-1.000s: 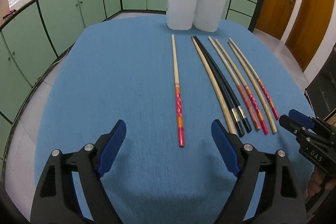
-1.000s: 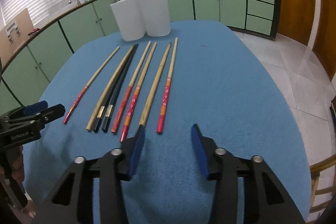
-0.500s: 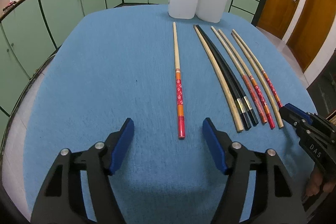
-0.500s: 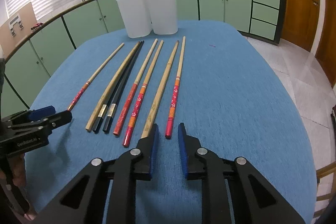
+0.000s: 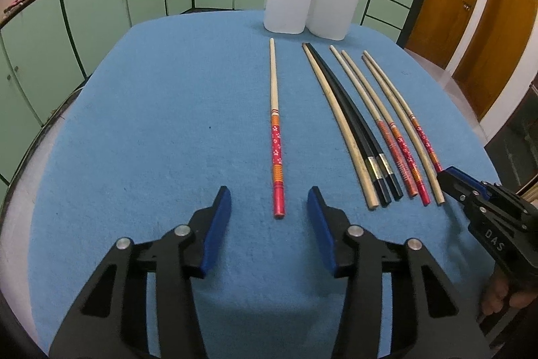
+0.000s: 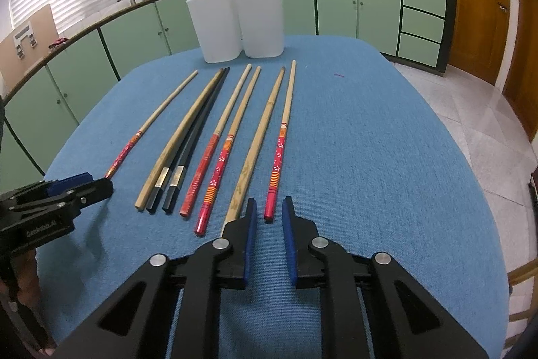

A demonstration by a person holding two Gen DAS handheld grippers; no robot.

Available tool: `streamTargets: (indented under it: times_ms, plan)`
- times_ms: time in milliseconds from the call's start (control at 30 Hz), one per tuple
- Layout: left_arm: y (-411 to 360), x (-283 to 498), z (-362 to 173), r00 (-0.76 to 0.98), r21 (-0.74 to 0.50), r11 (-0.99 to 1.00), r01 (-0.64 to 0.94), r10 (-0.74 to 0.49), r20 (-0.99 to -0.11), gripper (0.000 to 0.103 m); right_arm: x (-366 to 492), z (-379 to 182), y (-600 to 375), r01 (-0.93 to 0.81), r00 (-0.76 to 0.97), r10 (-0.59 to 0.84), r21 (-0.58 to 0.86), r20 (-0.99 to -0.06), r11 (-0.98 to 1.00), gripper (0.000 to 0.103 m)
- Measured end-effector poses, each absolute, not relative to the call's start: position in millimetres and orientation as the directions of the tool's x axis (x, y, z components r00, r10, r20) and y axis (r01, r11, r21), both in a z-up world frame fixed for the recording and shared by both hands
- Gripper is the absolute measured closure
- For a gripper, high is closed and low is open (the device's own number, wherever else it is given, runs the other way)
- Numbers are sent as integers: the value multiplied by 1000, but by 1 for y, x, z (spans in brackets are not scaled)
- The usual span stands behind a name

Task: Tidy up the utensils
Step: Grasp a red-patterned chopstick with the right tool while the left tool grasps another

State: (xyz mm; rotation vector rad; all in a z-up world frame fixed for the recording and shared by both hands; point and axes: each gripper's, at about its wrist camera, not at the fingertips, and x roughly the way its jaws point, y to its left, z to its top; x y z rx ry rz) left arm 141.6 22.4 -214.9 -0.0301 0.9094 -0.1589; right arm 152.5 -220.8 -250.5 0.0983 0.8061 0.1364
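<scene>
- Now both hand-held grippers have just been narrowing over the chopstick row; neither grips anything yet.
- Left hand-held gripper: jaws have closed from wide to about half open. The red-ended chopstick lying alone has its butt end just between the blue pads, with clear gaps on both sides and no contact.
- Right hand-held gripper: jaws have closed to a narrow slot. The butt of the rightmost red-patterned chopstick sits just at 12 o'clock of that slot; the pads don't visibly press it. The plain bamboo stick passes under the left finger's tip.
- Utensils: eight chopsticks lie flat on the blue worktop, tips pointing to 12 o'clock. One is apart at 9 o'clock of the group; the black pair is in the middle.
- Two white containers stand touching each other at 12 o'clock, beyond the tips. No chopsticks show above their rims.
- Meaning: each gripper looks aligned on one outer stick with its slot pre-sized. My read: a twin pick of the matching red pair is next.
- Risk: the right finger may catch the bamboo stick too.
</scene>
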Motion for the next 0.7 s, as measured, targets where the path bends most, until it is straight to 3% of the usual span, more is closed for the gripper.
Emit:
streamTargets:
  times_ms: [200,267,333,567,700]
  plan:
    - [20,136,-215,609,-81,988,131,-145,-779,67,153,-251,-222,-83,686,165,148,-709,985,88]
    - [19,136,-215,609,-82,988,134,-147,-779,81,153,-251,-222,-83,686,166,151,-709,985,88]
    - [17,136,-215,607,-84,986,144,-155,-780,86,153,-251,-222,-82,685,166,151,-709,985,88]
    - [13,136,-217,611,-75,985,157,-156,-776,95,154,-251,-222,-80,683,166,152,-711,985,87]
    - [8,135,-219,619,-42,988,147,-125,-775,95,155,-251,-220,-79,683,155,139,-714,987,87]
